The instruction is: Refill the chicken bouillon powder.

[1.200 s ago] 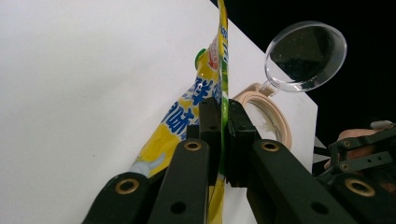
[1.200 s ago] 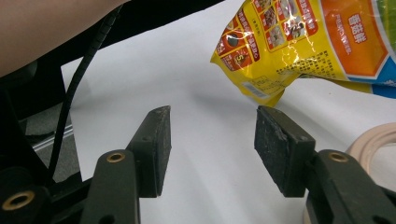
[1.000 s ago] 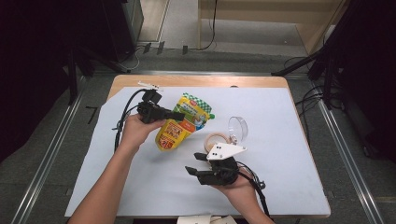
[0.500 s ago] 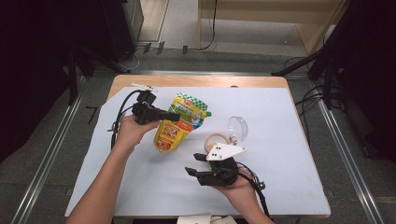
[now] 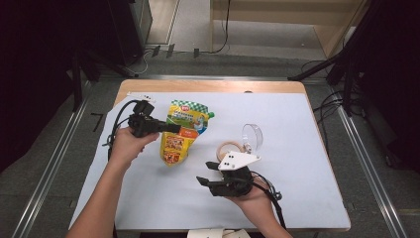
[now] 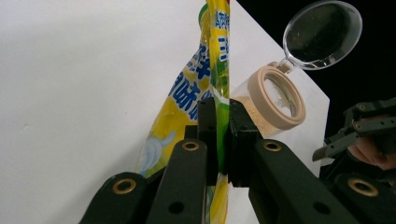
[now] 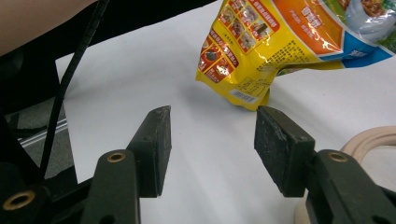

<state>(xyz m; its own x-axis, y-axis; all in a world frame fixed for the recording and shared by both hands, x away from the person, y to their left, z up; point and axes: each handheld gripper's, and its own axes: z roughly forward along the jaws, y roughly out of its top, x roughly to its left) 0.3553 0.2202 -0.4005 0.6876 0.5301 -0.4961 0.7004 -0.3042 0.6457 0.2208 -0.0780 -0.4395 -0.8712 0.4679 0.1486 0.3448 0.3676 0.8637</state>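
- Left gripper (image 5: 171, 128) is clamped on the edge of the yellow pouch (image 5: 179, 141). In the left gripper view the fingers (image 6: 207, 122) are pressed together with the thin pouch (image 6: 219, 56) pinched between them.
- Right gripper (image 5: 202, 181) is held with its jaws apart. In the right gripper view the pads (image 7: 156, 140) are spread, and nothing but the white sheet is seen between them.
- The pouch is found on the white sheet (image 5: 307, 148), near the middle of the table (image 5: 208, 86). Its green top is pointed to the far side, and its bottom corner is pointed toward the person.
- The long way of the pouch is laid from far to near, tipped a little.
- The open jar (image 5: 232, 148) is stood just beside the pouch, on its right. Its clear lid (image 5: 252, 135) is flipped up.
- The jar is set between the pouch and the right gripper. The right hand (image 5: 252, 196) is much nearer to the jar than the left hand (image 5: 125, 146).
- The next move is judged to turn on this: the pouch top must be brought right, over the jar's mouth.
- The left arm is stretched up the sheet, with its gripper pointed right. The right hand is laid low at the near edge, with its gripper pointed left.
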